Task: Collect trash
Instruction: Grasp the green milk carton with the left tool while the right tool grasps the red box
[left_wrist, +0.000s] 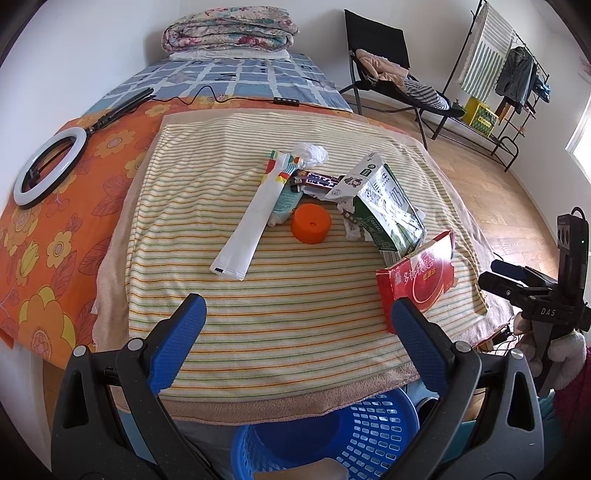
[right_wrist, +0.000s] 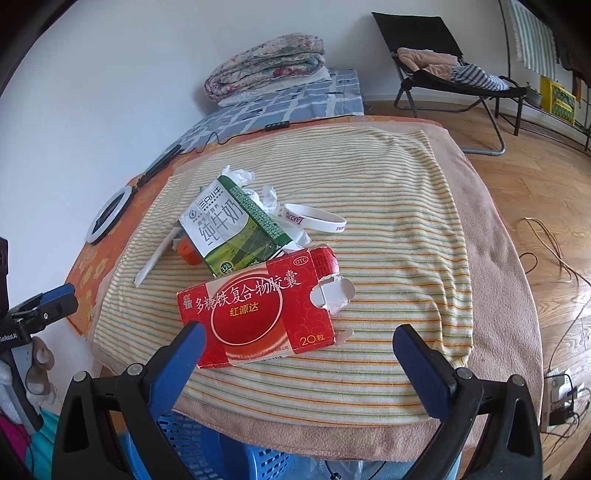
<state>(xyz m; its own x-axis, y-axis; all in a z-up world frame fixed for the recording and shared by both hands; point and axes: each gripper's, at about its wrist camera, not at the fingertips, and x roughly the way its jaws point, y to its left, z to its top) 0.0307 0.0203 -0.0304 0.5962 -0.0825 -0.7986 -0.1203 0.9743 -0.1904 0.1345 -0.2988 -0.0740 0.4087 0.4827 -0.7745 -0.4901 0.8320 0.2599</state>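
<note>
No trash is collected yet: the torn red cardboard medicine box (right_wrist: 258, 314), green milk carton (right_wrist: 236, 229) and orange plastic cap (left_wrist: 311, 223) are left on the striped towel (left_wrist: 295, 302); the blue plastic basket (left_wrist: 354, 435) is seen below. Both the left hand-held gripper (left_wrist: 298, 317) and right hand-held gripper (right_wrist: 298, 347) are held wide apart, empty.

Both wrist views overlook the striped towel (left_wrist: 295, 314) (right_wrist: 388, 258).

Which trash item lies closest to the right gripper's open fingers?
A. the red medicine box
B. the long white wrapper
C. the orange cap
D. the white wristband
A: in the right wrist view the red medicine box lies just ahead of the right gripper, next to its left finger, with the milk carton behind it.
</note>
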